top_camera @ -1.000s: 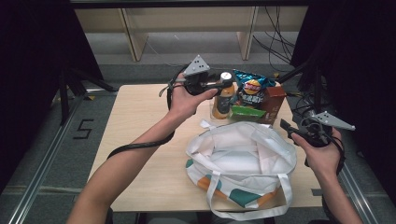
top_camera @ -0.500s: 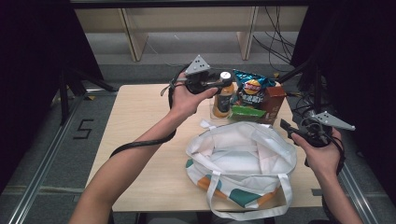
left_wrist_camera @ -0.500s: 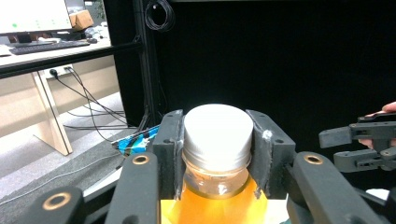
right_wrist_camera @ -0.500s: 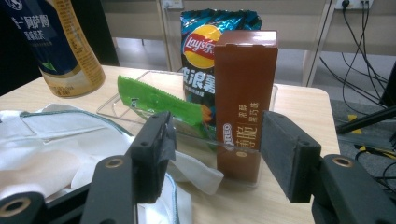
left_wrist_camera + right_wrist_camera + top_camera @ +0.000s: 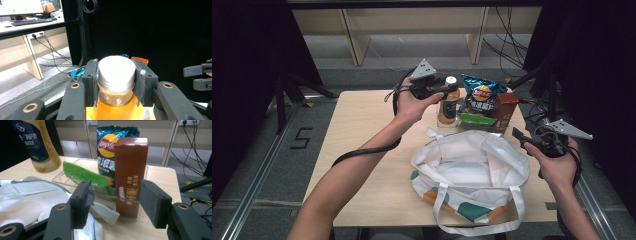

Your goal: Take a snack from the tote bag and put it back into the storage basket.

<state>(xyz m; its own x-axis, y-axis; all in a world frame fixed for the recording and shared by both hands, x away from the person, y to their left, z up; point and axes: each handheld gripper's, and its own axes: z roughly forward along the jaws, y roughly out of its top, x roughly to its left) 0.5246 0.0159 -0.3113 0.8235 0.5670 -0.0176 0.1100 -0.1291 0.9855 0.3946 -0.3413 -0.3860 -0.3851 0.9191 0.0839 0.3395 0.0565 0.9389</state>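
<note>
Orange bottle (image 5: pixel 115 110) w/ white cap (image 5: pixel 116 68)

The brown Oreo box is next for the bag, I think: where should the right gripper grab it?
Grip the brown Oreo box across its narrow upright body, near the top, coming level from the bag side. It stands tall in the clear tray, chips bag close behind.
</note>
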